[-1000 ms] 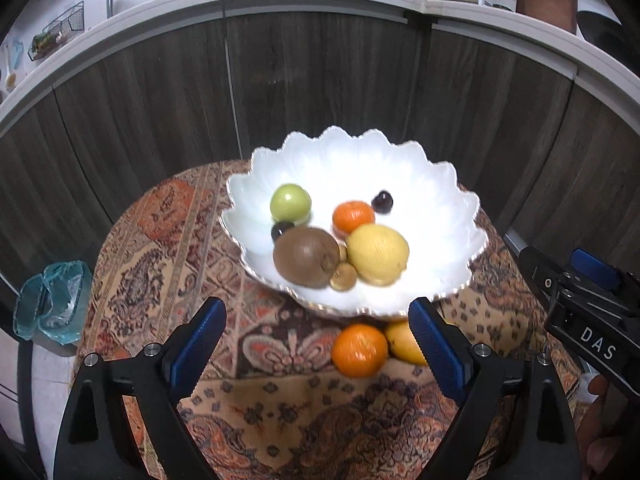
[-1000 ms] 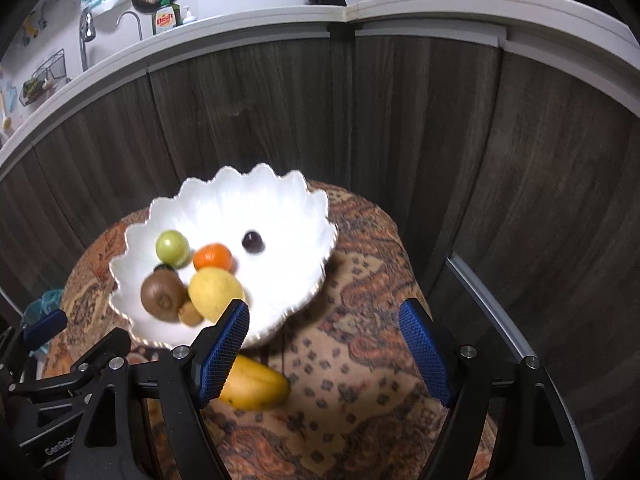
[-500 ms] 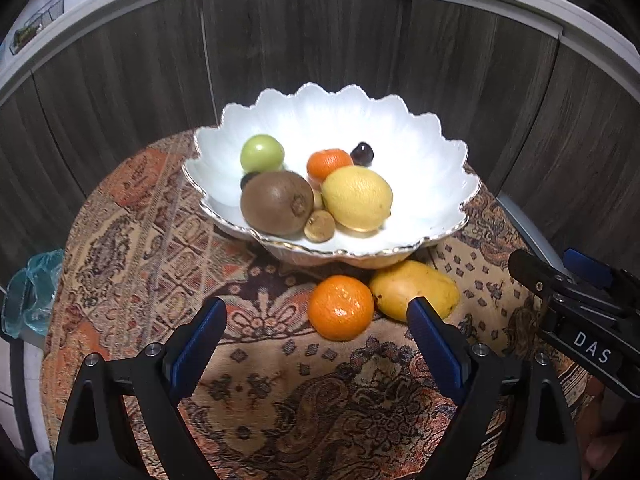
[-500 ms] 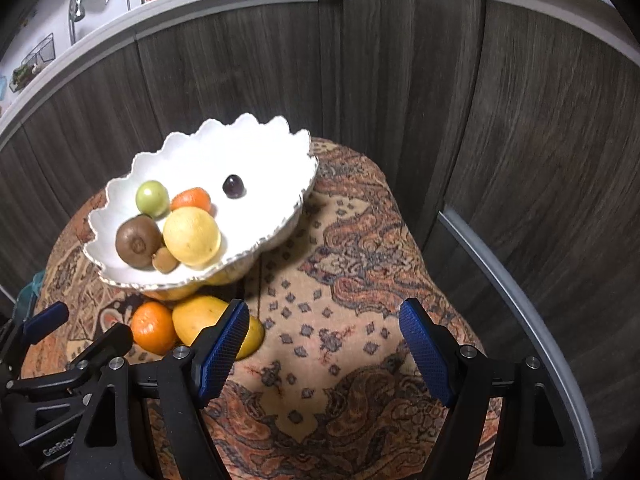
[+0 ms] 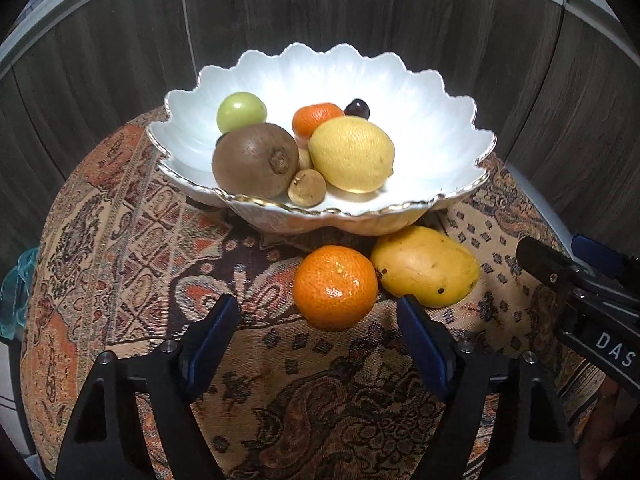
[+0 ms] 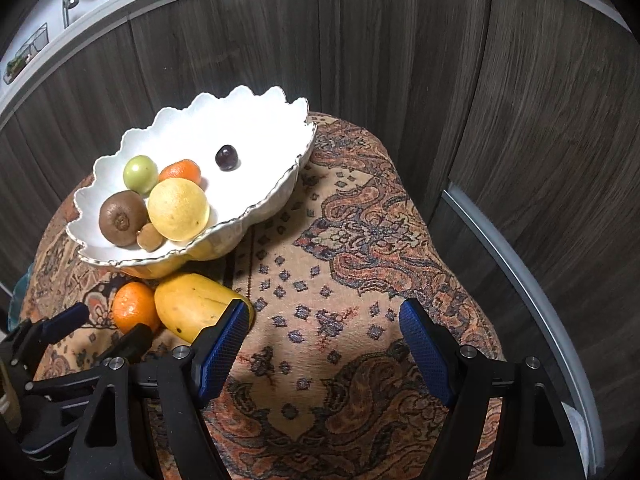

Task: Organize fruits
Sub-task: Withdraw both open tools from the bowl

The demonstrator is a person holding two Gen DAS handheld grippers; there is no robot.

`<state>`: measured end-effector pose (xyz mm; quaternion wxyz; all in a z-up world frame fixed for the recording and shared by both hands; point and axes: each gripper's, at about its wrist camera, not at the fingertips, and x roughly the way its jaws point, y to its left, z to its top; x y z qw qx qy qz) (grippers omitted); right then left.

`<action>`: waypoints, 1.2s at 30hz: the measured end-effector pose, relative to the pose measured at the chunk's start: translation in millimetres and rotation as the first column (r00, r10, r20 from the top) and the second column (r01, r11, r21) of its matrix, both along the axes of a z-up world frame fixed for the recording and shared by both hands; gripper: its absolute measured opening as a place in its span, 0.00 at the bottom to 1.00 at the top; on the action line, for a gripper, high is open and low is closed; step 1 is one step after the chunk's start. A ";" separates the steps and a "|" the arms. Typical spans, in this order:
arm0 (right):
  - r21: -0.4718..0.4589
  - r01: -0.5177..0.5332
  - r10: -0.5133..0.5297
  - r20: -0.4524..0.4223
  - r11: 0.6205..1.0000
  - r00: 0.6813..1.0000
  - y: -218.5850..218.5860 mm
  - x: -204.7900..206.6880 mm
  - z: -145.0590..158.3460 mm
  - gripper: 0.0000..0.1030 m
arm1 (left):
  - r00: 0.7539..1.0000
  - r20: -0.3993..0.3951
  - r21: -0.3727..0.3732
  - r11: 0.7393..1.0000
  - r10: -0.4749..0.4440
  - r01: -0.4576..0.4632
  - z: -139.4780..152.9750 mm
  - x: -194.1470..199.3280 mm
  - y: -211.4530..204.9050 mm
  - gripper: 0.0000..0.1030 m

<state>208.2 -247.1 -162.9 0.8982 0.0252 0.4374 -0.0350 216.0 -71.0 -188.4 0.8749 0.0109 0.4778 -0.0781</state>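
A white scalloped bowl [image 5: 432, 128] stands on a round table with a patterned cloth. It holds a kiwi [image 5: 255, 159], a lemon [image 5: 352, 154], a green fruit [image 5: 241, 111], a small orange [image 5: 316, 118], a dark grape [image 5: 357, 108] and small brown fruits [image 5: 307, 187]. A tangerine [image 5: 335, 286] and a mango [image 5: 426, 266] lie on the cloth in front of the bowl. My left gripper [image 5: 318, 344] is open and empty, just short of the tangerine. My right gripper [image 6: 324, 344] is open and empty over the cloth, right of the mango [image 6: 192, 306].
Dark wood cabinet doors [image 5: 280, 20] curve behind the table. A teal bag [image 5: 16, 292] hangs off the table's left edge. The right gripper's body [image 5: 592, 304] shows at the right of the left wrist view. The patterned cloth [image 6: 360, 240] stretches right of the bowl [image 6: 260, 136].
Both grippers have moved down and closer to the table. The tangerine and mango now show in full before the bowl. Both grippers stay open.
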 end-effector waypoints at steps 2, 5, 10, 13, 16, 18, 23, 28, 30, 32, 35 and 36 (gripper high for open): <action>-0.001 0.000 0.000 -0.004 1.000 1.000 -0.2 0.3 -2.1 0.76 | 1.000 -0.008 0.004 1.000 -0.006 0.006 -3.7 1.6 -1.8 0.71; -0.002 0.001 -0.001 -0.009 1.000 1.000 0.0 1.8 -5.3 0.76 | 1.000 -0.017 0.011 1.000 -0.013 0.013 -8.1 4.8 -4.1 0.68; -0.004 -0.002 0.002 -0.015 1.000 1.000 1.4 6.4 -8.6 0.76 | 1.000 -0.017 0.005 1.000 -0.010 0.010 -12.5 11.5 -3.7 0.67; -0.011 -0.003 0.003 -0.014 1.000 1.000 3.2 7.2 -9.6 0.76 | 1.000 -0.018 0.006 1.000 -0.012 0.012 -16.7 14.6 -3.9 0.66; -0.015 -0.009 0.008 -0.016 1.000 1.000 5.7 7.2 -11.9 0.76 | 1.000 -0.016 0.006 1.000 -0.016 0.016 -19.8 17.9 -4.1 0.66; -0.014 -0.015 0.015 -0.020 1.000 1.000 7.7 7.0 -13.6 0.76 | 1.000 -0.015 0.003 1.000 -0.015 0.015 -20.2 19.7 -3.6 0.66; -0.014 -0.012 0.012 -0.018 1.000 1.000 9.3 8.2 -13.4 0.76 | 1.000 -0.007 0.003 1.000 -0.018 0.018 -21.2 22.5 -4.9 0.65; -0.012 -0.010 0.010 -0.020 1.000 1.000 8.5 8.3 -13.5 0.76 | 0.999 0.003 -0.002 0.999 -0.037 0.037 -20.2 21.2 -6.0 0.57; -0.011 -0.011 0.011 -0.018 1.000 1.000 8.6 8.2 -13.3 0.76 | 0.999 0.008 -0.009 0.999 -0.050 0.050 -18.8 19.9 -6.8 0.46; -0.009 -0.011 0.011 -0.016 1.000 1.000 7.7 7.8 -12.9 0.76 | 0.999 0.010 -0.012 0.999 -0.052 0.053 -17.4 19.2 -6.7 0.44; -0.010 -0.007 0.007 -0.014 1.000 1.000 6.4 7.4 -12.3 0.76 | 0.999 0.009 -0.019 0.998 -0.052 0.053 -17.1 18.6 -4.4 0.43; -0.012 -0.007 0.006 -0.014 1.000 1.000 6.7 7.3 -12.1 0.76 | 0.999 0.008 -0.019 0.998 -0.051 0.052 -16.7 17.5 -4.0 0.43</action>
